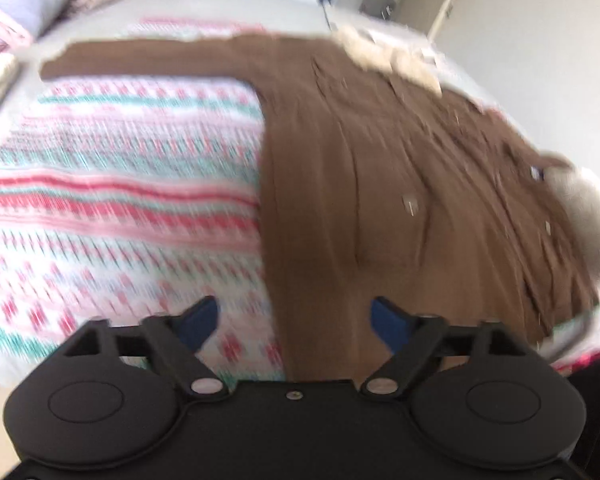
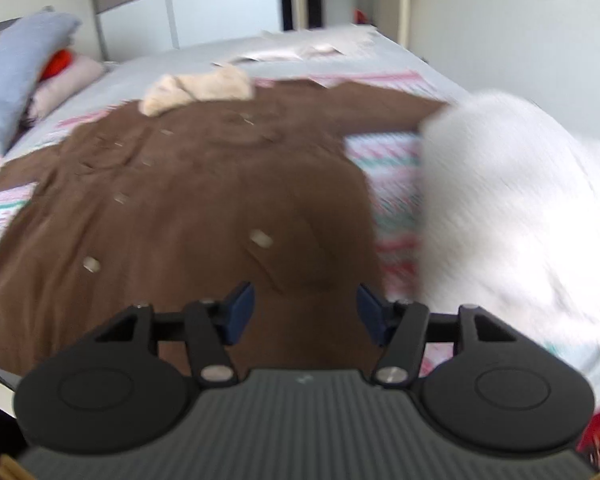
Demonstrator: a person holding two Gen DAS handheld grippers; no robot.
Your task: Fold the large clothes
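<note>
From the left wrist, a brown coat [image 1: 380, 184] is seen spread flat on a patterned bedspread [image 1: 120, 184]; the left gripper [image 1: 294, 316] is held spread wide above its edge, gripping nothing. From the right wrist, the right gripper [image 2: 305, 312] is seen parted and empty over the coat, a white garment [image 2: 512, 220] lying beside it

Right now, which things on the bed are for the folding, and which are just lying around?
For the folding:
- big brown buttoned coat with cream fluffy collar, spread flat

Just lying around:
- white fluffy fabric heap
- blue-grey pillow
- pink cushion
- pink-and-teal patterned bedspread
</note>
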